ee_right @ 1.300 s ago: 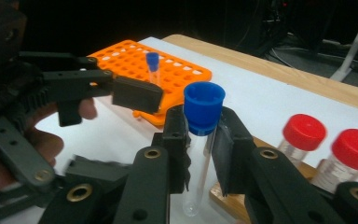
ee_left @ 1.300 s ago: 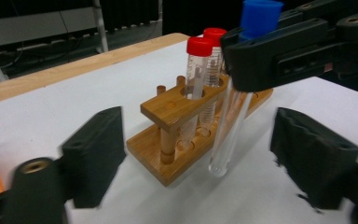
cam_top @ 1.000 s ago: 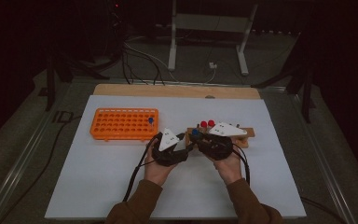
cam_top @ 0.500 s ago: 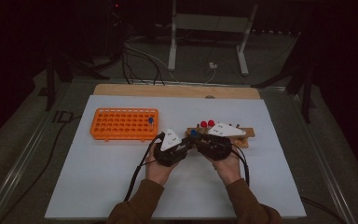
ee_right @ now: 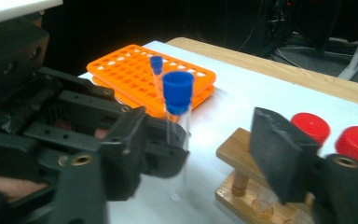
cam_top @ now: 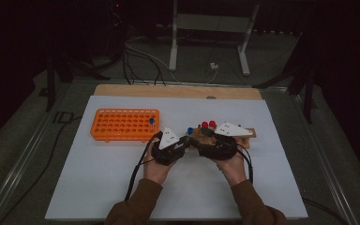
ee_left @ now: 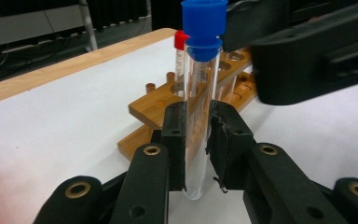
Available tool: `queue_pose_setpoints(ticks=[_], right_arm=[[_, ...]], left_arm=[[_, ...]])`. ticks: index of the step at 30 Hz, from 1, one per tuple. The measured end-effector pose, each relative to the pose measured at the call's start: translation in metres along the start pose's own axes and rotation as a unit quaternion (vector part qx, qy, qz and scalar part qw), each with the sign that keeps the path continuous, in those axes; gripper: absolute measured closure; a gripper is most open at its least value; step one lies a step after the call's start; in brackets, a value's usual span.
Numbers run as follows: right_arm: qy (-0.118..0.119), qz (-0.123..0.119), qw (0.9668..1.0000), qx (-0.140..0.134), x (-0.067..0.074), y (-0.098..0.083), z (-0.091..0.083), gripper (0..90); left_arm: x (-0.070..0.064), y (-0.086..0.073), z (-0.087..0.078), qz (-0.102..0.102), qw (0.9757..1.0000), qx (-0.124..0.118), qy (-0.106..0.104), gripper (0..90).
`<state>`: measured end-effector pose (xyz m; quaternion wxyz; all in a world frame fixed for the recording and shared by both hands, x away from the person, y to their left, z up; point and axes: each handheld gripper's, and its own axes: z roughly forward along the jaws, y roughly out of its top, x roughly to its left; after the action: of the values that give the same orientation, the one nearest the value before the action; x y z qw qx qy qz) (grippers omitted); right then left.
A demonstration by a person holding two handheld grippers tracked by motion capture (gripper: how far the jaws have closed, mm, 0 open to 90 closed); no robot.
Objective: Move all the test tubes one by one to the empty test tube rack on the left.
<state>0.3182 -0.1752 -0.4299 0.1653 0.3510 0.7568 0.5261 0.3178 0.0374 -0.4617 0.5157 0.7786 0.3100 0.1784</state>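
The left claw (ee_left: pixel 196 154) is clenched on a blue-capped test tube (ee_left: pixel 200 93), its pads pressing the glass low on the barrel and holding it upright just above the white desk (cam_top: pixel 122 187); in the right gripper view the same tube (ee_right: pixel 177 135) stands in that grip between the two racks. The right claw (ee_right: pixel 205 154) is released; its jaws have just been opening, and they stand apart with the tube between them but untouched, one jaw near the left claw and the other before the wooden rack (ee_right: pixel 242 186). From above, the left claw (cam_top: pixel 183 141) and the right claw (cam_top: pixel 201 140) meet nose to nose in front of the wooden rack (cam_top: pixel 249 133), near the desk's middle.

By my reading this is a hand-over, and it looks complete: the tube now rests with the left claw alone. One blue-capped tube (cam_top: pixel 151 123) already sits in the orange rack (cam_top: pixel 124 124); two red-capped tubes (ee_right: pixel 335 135) remain in the wooden rack; carrying the held tube across to the orange rack seems the step left.

The held tube's bottom tip is cut off by the claw bodies in the left gripper view; whether the wooden rack holds further tubes behind the right claw cannot be made out.
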Motion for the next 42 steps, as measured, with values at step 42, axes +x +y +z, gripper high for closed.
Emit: queue_pose_setpoints(ticks=[42], right_arm=[[-0.102,0.003,0.9948,0.007,-0.05,-0.036,-0.046,0.0]], left_arm=[[0.041,0.0,-0.04,-0.016,0.9981,-0.022,0.056,76.7]])
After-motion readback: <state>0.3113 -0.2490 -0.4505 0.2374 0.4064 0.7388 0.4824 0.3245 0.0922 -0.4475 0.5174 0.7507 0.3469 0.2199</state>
